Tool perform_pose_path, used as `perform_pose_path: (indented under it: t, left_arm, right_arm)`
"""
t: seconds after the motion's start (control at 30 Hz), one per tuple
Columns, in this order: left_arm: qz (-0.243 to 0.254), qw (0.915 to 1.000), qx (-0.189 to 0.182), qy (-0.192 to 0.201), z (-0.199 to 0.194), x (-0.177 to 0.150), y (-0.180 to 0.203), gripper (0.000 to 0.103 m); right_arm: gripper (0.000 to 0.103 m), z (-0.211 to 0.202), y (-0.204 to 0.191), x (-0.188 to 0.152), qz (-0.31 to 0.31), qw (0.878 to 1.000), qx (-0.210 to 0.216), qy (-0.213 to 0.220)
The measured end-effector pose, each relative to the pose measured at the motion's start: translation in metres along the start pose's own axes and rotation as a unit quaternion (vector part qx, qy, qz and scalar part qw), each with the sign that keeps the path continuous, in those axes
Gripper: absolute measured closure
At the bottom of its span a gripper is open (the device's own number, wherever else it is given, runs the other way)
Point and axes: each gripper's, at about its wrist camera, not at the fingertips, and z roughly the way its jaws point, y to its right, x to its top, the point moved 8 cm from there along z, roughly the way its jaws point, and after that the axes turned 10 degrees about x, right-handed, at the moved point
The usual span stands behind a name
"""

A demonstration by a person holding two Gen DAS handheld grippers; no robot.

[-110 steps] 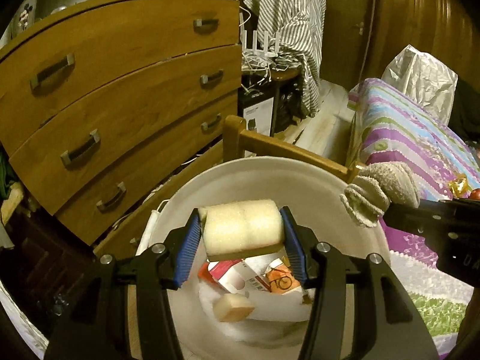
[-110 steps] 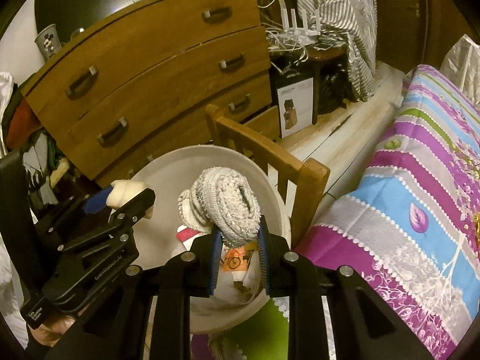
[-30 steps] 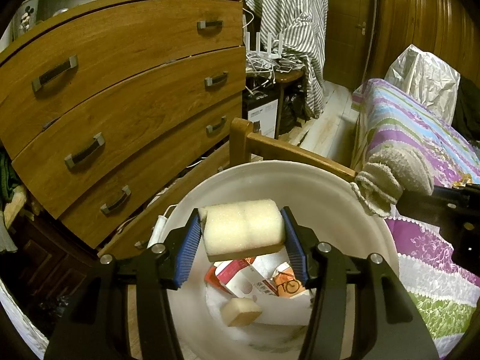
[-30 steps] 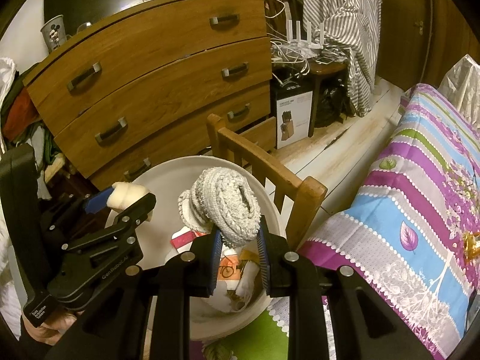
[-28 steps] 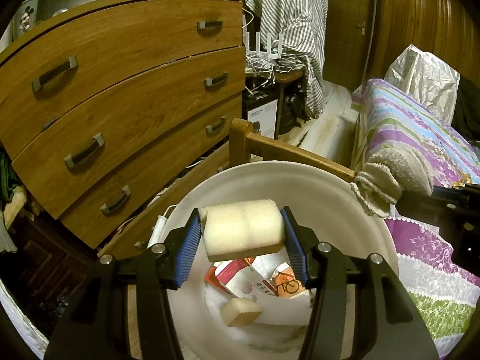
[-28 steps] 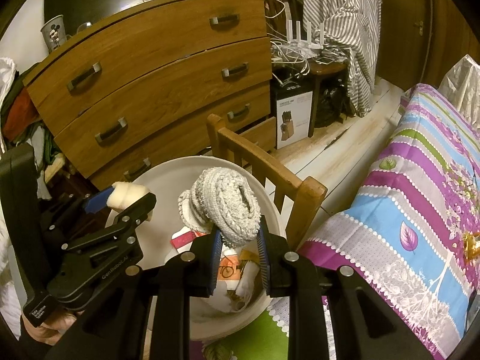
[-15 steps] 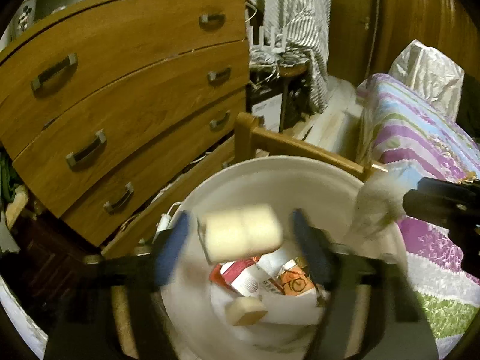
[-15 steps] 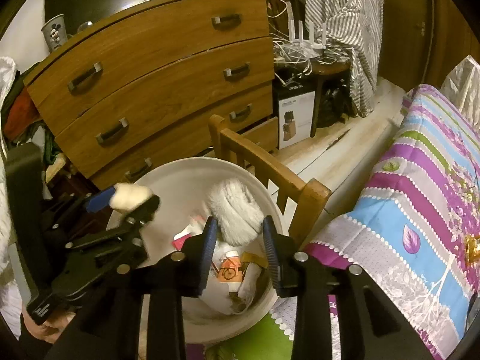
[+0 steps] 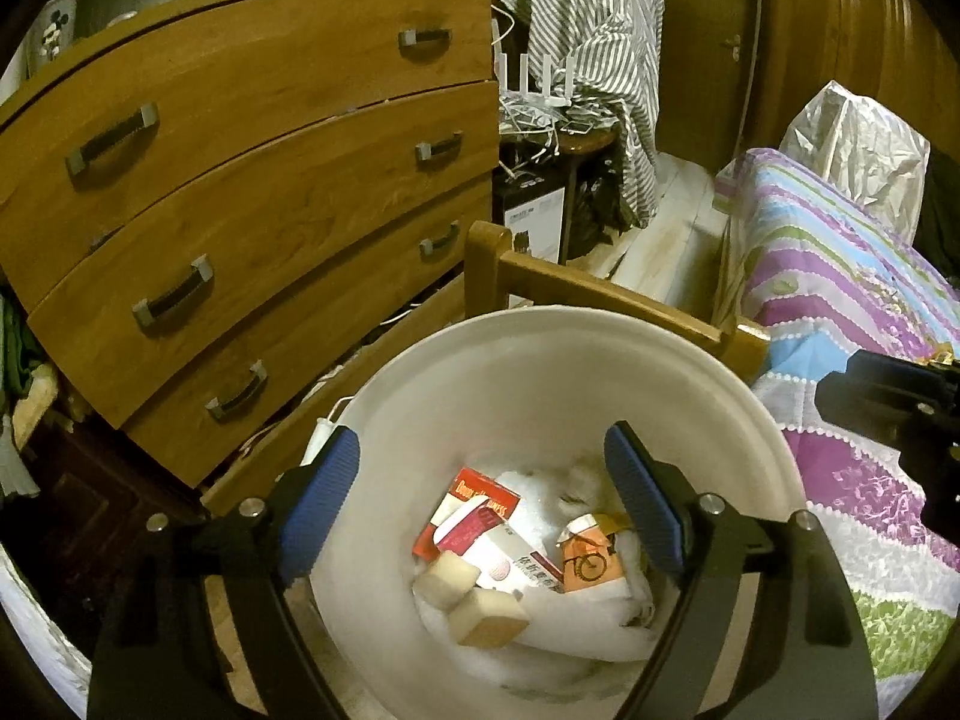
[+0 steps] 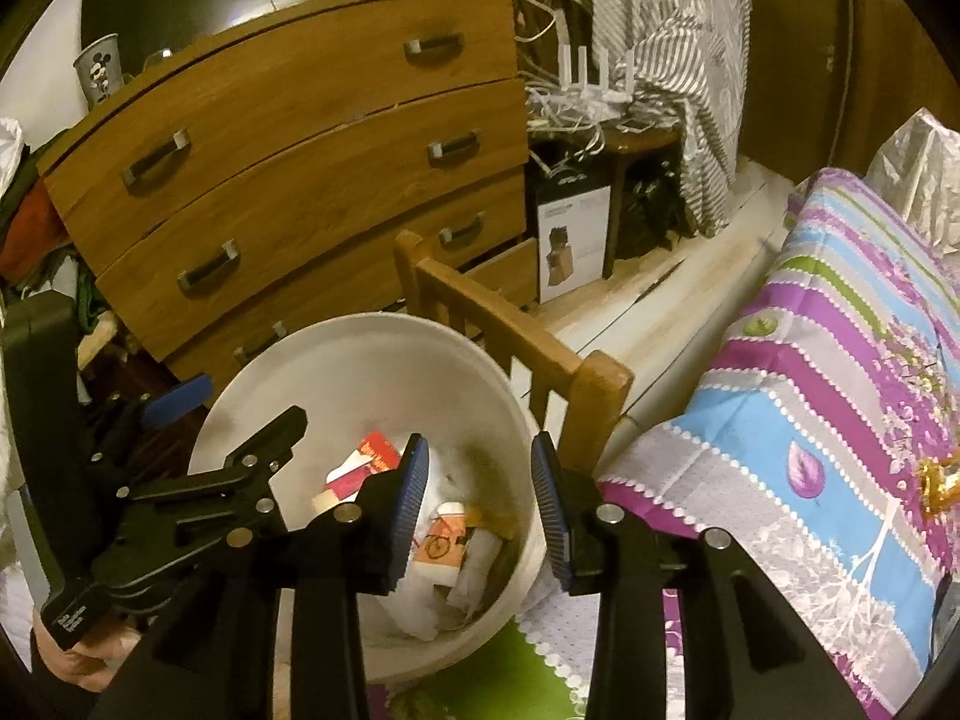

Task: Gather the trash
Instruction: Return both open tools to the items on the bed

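A white round bin [image 9: 600, 330] stands below both grippers. In it lie a red carton [image 9: 474, 495], an orange bicycle-print pack [image 9: 585, 558], white paper and two pale foam blocks [image 9: 486, 618]. A blurred pale lump [image 9: 576, 477] shows near the bin's far inner wall. My left gripper [image 9: 480, 504] hangs over the bin, its jaws opening with nothing between the blue pads [image 9: 324, 498]. My right gripper [image 10: 480, 504] is over the bin's [image 10: 360, 324] right side. Its jaws are opening too and hold nothing. The left gripper [image 10: 180, 438] shows at the left of the right wrist view.
A wooden chest of drawers [image 9: 240, 192] stands behind the bin. A wooden rail with posts [image 10: 510, 330] runs along the bin's far right side. A bed with a striped purple cover [image 10: 810, 390] lies to the right. Boxes, cables and a striped cloth [image 9: 588, 60] fill the corner.
Both grippers have opened. The foam block has left the left gripper and lies in the bin. The rolled knit sock has dropped out of the right gripper towards the bin.
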Motion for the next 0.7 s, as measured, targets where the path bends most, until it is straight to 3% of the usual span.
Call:
perform_pose_path:
  t: [0.13, 0.3, 0.4, 0.57, 0.7]
  left_arm:
    - [0.003, 0.9999, -0.001, 0.01, -0.011, 0.001, 0.009, 0.023]
    - [0.009, 0.9995, 0.0, 0.029, -0.03, 0.003, 0.023, 0.022]
    - [0.009, 0.9992, -0.007, 0.039, -0.045, 0.003, 0.033, 0.019]
    - [0.027, 0.9977, -0.017, 0.06, -0.074, -0.002, 0.058, 0.016]
    - [0.031, 0.9967, -0.037, 0.065, -0.095, -0.01, 0.082, 0.014]
  right_arm:
    - [0.066, -0.021, 0.005, -0.001, -0.008, 0.999, -0.025, 0.039]
    - [0.066, -0.071, 0.013, -0.004, -0.03, 0.989, -0.071, 0.127]
    - [0.063, -0.103, 0.023, -0.015, -0.031, 0.98, -0.091, 0.171]
    - [0.061, -0.147, 0.046, -0.048, -0.033, 0.969, -0.129, 0.209]
    - [0.042, -0.187, 0.068, -0.086, -0.024, 0.959, -0.154, 0.235]
